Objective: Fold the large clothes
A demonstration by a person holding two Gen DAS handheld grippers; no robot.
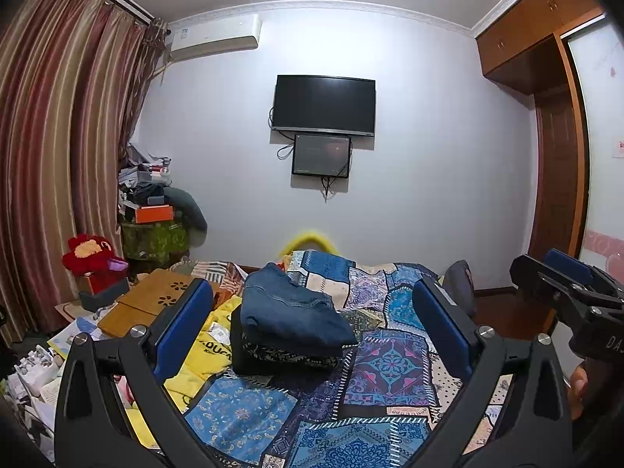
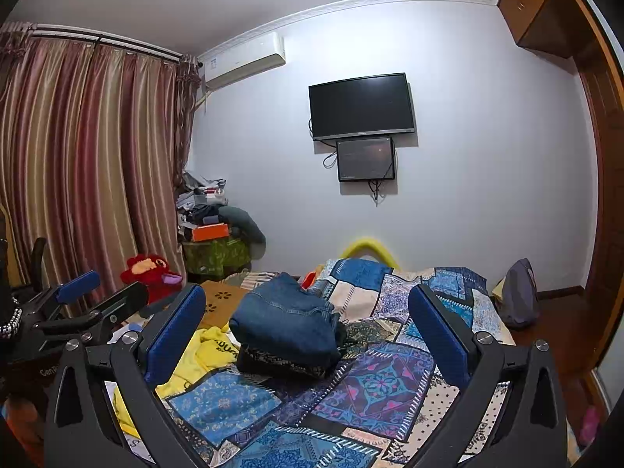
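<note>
Folded blue jeans [image 1: 292,308] lie on top of a dark patterned folded garment [image 1: 280,353], a small stack on the patchwork bedspread [image 1: 390,366]. The stack also shows in the right wrist view [image 2: 286,321]. A yellow garment [image 1: 210,347] lies crumpled to the stack's left, also in the right wrist view [image 2: 210,345]. My left gripper [image 1: 312,323] is open and empty, held above the bed in front of the stack. My right gripper [image 2: 306,321] is open and empty, likewise short of the stack. Each gripper appears at the edge of the other's view.
A wooden folding tray [image 1: 152,300], a red plush toy [image 1: 91,253] and paper clutter [image 1: 35,370] sit left of the bed. A pile of boxes and clothes [image 1: 156,202] stands by the striped curtain [image 1: 58,136]. A TV [image 1: 323,105] hangs on the far wall. A grey bag [image 2: 518,292] rests at the bed's right.
</note>
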